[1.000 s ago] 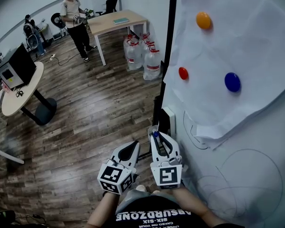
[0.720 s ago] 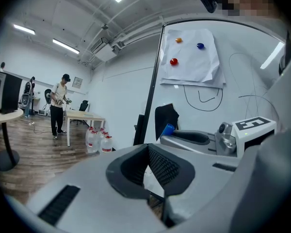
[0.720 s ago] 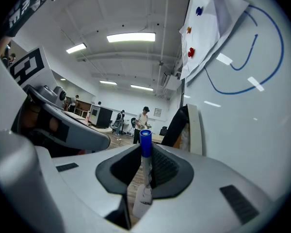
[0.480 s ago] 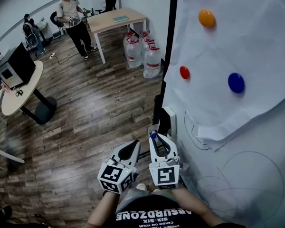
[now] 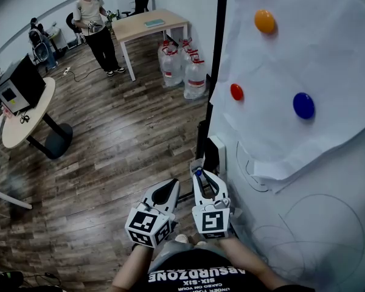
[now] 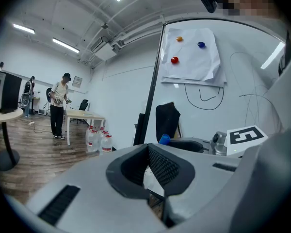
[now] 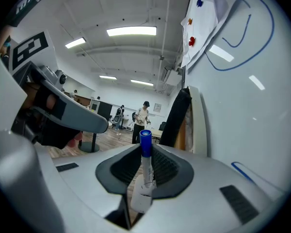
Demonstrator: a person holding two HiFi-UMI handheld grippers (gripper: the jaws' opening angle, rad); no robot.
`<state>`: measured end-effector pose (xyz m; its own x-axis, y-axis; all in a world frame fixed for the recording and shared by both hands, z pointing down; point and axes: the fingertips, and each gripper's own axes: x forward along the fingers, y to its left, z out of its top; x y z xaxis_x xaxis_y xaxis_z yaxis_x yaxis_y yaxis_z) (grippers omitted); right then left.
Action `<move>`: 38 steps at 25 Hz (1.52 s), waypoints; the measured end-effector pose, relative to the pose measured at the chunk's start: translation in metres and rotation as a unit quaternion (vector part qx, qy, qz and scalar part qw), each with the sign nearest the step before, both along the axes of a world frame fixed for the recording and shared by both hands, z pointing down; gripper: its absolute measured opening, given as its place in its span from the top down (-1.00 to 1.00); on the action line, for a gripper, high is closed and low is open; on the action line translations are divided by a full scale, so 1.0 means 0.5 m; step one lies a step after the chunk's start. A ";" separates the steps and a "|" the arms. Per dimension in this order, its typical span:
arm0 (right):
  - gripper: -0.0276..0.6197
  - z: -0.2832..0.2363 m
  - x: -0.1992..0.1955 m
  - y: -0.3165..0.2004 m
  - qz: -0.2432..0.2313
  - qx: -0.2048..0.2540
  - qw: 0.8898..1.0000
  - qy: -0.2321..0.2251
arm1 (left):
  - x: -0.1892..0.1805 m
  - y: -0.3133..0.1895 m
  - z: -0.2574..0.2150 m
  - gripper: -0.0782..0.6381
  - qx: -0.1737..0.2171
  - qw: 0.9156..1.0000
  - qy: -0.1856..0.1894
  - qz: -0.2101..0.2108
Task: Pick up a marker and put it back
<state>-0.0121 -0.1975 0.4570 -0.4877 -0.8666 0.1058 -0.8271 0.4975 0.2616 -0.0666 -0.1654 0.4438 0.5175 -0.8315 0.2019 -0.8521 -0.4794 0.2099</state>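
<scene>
Head view, right tool: we see the right tool (image 5: 202,177) just beside the whiteboard (image 5: 304,242), with the marker (image 5: 198,173) in it, blue cap at the tip.
Head view, left tool: the left tool (image 5: 166,192) sits just beside the right one, over the wood floor (image 5: 109,139).
Left tool view: we read its jaw tips as meeting, with nothing between them.
Right tool view: jaws are clamped on the marker's white barrel, cap pointing forward, whiteboard close on the right.

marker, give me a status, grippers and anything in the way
Right gripper shut on marker, blue cap forward. Left gripper shut, empty. Whiteboard close on the right, nothing seen blocking.
</scene>
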 end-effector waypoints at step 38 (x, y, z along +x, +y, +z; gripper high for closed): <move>0.72 0.107 0.013 -0.026 0.027 -0.083 0.996 0.019 | -0.022 -0.005 0.012 0.76 -0.007 1.000 -0.001 -0.003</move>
